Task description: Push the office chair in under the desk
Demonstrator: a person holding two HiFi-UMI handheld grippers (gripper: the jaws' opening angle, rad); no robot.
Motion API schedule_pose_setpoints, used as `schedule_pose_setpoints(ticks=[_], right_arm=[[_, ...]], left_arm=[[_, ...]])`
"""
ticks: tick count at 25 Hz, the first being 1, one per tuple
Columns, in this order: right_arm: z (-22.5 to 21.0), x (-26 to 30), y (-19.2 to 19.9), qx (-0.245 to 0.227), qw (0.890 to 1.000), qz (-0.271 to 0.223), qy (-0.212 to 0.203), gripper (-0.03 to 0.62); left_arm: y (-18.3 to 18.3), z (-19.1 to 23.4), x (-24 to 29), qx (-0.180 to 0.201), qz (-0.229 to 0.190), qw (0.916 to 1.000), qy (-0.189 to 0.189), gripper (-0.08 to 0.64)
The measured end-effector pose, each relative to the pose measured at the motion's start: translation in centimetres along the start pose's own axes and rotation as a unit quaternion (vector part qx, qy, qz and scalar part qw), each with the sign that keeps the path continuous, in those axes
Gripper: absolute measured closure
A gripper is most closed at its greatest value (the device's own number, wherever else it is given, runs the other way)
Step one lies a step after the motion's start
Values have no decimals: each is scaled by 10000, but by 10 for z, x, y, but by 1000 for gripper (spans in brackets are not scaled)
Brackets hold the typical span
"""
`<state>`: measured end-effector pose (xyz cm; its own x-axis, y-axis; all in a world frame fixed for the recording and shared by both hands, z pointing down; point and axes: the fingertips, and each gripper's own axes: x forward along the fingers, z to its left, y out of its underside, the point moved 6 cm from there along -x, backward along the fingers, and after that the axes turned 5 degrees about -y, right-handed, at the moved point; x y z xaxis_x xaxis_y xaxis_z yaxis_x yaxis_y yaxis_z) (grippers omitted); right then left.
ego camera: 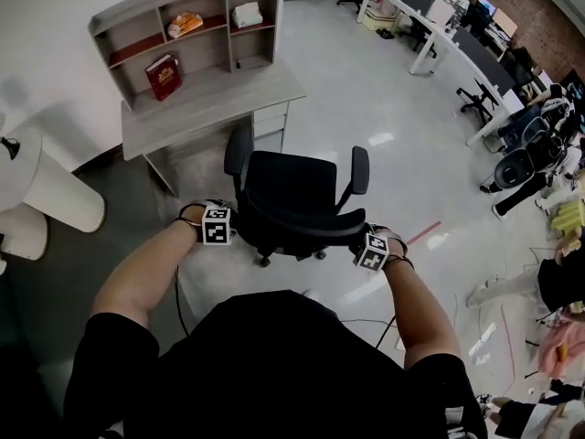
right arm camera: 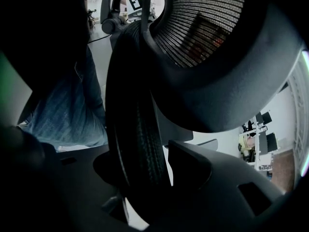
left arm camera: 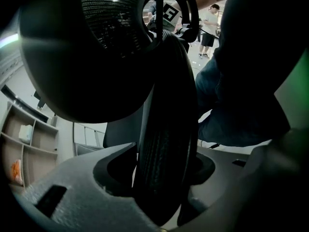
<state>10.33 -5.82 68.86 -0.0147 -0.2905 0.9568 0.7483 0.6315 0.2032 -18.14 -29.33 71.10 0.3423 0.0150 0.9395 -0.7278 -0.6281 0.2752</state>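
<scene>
The chair [ego camera: 294,190] stands on the floor just short of the desk [ego camera: 196,108], facing it, its seat not yet under. The left gripper [left arm camera: 161,178] and right gripper [right arm camera: 140,178] each pinch the backrest [ego camera: 302,225] rim, one near each end. The push seems to be in hand. Next, both should press forward evenly, steering the seat into the gap beside the drawers [ego camera: 271,122].

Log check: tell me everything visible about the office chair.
The office chair is black, with a seat, two armrests, a mesh backrest and a castor base. It stands upright on the glossy floor, facing the desk, not yet under it. The left hand-held gripper and right hand-held gripper each clamp its backrest rim.
</scene>
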Motion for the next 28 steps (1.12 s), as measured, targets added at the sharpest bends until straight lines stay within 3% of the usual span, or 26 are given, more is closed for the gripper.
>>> schedule_pose_setpoints(ticks=[11, 21, 28], right_arm=[[-14, 15, -58, -1064, 9937, -282, -197, 376], [-11, 25, -106, -1884, 9803, -400, -433, 374], [-2, 28, -134, -2256, 9715, -520, -509, 376]], left_arm=[[47, -66, -25, -1130, 390, 9926, -201, 313], [77, -123, -45, -2148, 750, 9725, -507, 287], [92, -155, -56, -2546, 816, 9608, -729, 285]])
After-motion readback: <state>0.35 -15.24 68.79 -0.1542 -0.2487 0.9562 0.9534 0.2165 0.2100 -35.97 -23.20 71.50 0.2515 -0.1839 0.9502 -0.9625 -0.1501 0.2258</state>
